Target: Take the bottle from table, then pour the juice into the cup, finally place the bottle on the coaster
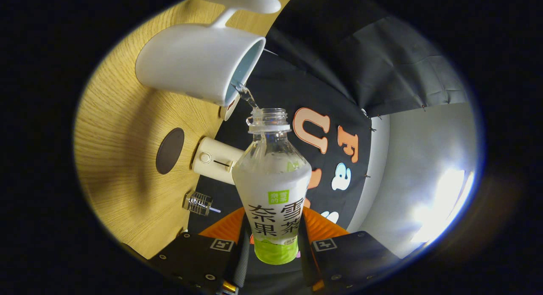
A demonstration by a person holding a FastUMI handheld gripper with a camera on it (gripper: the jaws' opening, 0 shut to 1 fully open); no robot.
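Note:
My gripper (pixel 271 244) is shut on a clear plastic bottle (pixel 271 189) with a white and green label, held between both fingers and tipped over sideways. Its open, capless mouth (pixel 268 117) points at the rim of a white cup (pixel 199 66) with a pale blue inside. A thin stream of clear liquid (pixel 247 96) runs from the mouth into the cup. The cup stands on the wooden table (pixel 114 159), just beyond the bottle. A dark brown round coaster (pixel 169 151) lies on the table beside the cup, apart from it.
A cream-coloured small device (pixel 214 159) with a button stands near the table's back edge. A small metal wire piece (pixel 198 202) sits close to it. Black cloth hangs behind the table, with a bright white wall area to one side.

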